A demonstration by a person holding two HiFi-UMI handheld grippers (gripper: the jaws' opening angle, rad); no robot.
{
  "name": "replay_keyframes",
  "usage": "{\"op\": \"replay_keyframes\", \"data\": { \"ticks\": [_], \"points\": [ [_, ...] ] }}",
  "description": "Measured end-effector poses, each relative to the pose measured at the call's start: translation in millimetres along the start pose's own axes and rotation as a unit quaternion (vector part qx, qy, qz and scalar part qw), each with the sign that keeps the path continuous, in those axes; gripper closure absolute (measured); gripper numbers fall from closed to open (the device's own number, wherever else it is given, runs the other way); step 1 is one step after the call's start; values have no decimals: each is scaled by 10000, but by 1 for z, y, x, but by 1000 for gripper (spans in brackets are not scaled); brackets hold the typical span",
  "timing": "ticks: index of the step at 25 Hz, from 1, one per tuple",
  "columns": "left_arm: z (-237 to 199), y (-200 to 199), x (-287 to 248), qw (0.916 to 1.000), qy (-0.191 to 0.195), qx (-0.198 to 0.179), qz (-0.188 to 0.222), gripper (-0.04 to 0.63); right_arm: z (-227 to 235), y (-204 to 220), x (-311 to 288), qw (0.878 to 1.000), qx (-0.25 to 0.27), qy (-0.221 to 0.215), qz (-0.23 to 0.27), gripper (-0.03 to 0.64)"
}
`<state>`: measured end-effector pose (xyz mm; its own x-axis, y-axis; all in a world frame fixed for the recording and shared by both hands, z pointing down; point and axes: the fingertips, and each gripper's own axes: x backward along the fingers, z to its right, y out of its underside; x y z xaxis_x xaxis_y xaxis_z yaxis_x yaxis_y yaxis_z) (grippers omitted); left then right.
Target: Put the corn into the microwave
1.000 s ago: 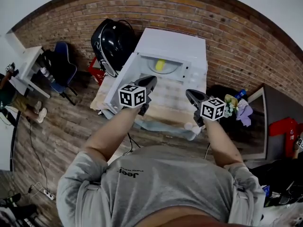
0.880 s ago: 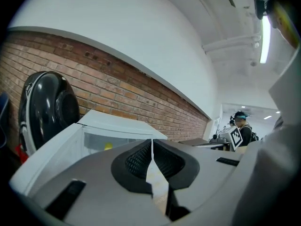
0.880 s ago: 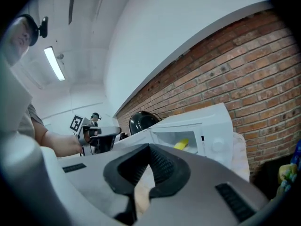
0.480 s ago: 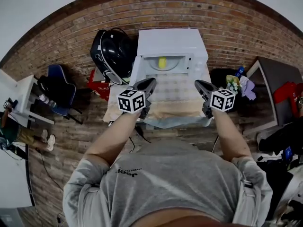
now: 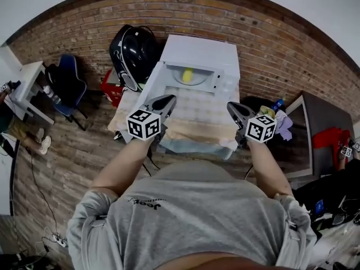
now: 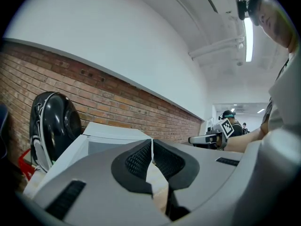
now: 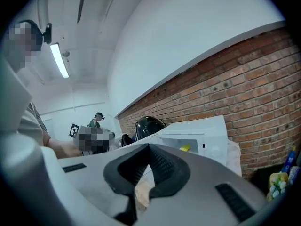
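The yellow corn [image 5: 187, 76] lies inside the white microwave [image 5: 205, 52], whose door [image 5: 145, 89] stands open to the left. The right gripper view shows the corn [image 7: 185, 148] in the lit cavity too. My left gripper [image 5: 169, 99] hovers over the table short of the door, its jaws shut and empty. On the other side my right gripper [image 5: 230, 106] hangs level with it, also shut with nothing held. In the left gripper view the left gripper's [image 6: 151, 145] pads meet, with the microwave [image 6: 110, 134] beyond.
A cloth-covered table [image 5: 197, 122] carries the microwave against a brick wall. A black rounded case [image 5: 134, 50] sits left of it, with a red item [image 5: 111, 86] and a blue chair [image 5: 70, 80] nearby. Flowers [image 5: 279, 121] and a dark cabinet [image 5: 318, 128] stand at the right.
Both grippers have drawn back from the microwave and risen a little, and the left one has shifted left. Their jaws stay shut. The corn has not moved.
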<state>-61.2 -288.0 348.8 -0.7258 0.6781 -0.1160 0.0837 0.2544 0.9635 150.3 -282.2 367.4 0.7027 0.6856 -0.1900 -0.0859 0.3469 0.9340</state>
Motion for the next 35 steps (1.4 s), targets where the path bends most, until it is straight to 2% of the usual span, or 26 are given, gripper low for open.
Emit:
{"op": "replay_keyframes", "data": {
  "ticks": [3, 15, 24, 35],
  "points": [
    [10, 2, 2, 9999, -26, 146, 29, 567, 4, -3, 12, 10000, 23, -20, 33, 600],
    [11, 9, 19, 9998, 61, 126, -109, 566, -4, 2, 3, 9998, -208, 11, 49, 600],
    [14, 9, 21, 9997, 150, 158, -65, 567, -2, 8, 11, 9996, -127, 244, 37, 600],
    [18, 7, 24, 9998, 129, 165, -28, 567, -4, 9, 17, 9997, -45, 250, 20, 600]
  ]
}}
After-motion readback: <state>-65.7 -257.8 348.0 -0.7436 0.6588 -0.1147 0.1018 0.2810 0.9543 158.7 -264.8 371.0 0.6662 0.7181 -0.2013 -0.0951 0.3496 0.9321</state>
